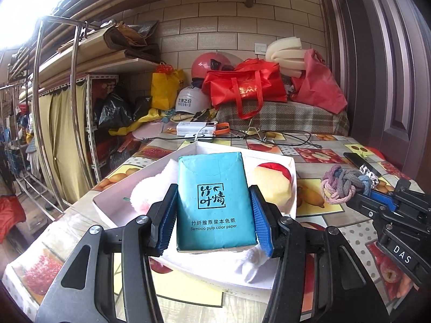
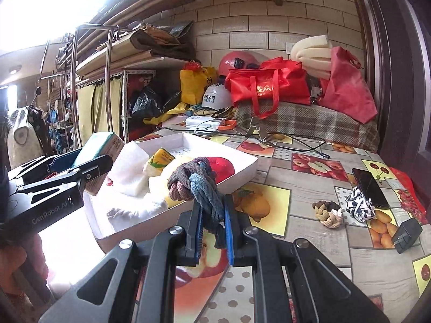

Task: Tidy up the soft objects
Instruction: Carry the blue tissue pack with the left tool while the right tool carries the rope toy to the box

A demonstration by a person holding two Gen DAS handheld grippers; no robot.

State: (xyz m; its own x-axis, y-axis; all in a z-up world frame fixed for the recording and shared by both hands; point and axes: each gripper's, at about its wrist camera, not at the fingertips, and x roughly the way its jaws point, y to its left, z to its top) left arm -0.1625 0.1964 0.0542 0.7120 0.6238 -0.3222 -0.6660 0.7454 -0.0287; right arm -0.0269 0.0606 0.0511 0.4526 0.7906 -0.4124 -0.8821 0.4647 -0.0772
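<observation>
While both of my grippers are loaded, the sorting looks to me a good way through but not finished. In the left wrist view my left gripper point(image 1: 214, 215) is clamped on the teal tissue pack point(image 1: 212, 199), which fills the centre of the frame and hangs over the white box point(image 1: 292, 161) behind it. In the right wrist view my right gripper point(image 2: 212, 231), at lower centre, is pinched tight on a knotted rope toy point(image 2: 195, 185) in brown and blue, held just at the near edge of the box.

Already lying in the box, left of centre in that view, I can see a white towel point(image 2: 129, 172), a yellow pack point(image 2: 159, 161) and a soft red and cream apple-shaped thing point(image 2: 223, 168). I judge those as done.

Left to do, as I read it: set down the two things I hold, then fetch the tan braided knot point(image 2: 327, 211) and the black-and-white scrunchie point(image 2: 359, 206) at the right of the frame, both on the fruit-print tablecloth point(image 2: 309, 188) well apart from the box. The phone point(image 2: 369, 187) and the charger point(image 2: 406, 234) beside them are hard things, so I would leave them
</observation>
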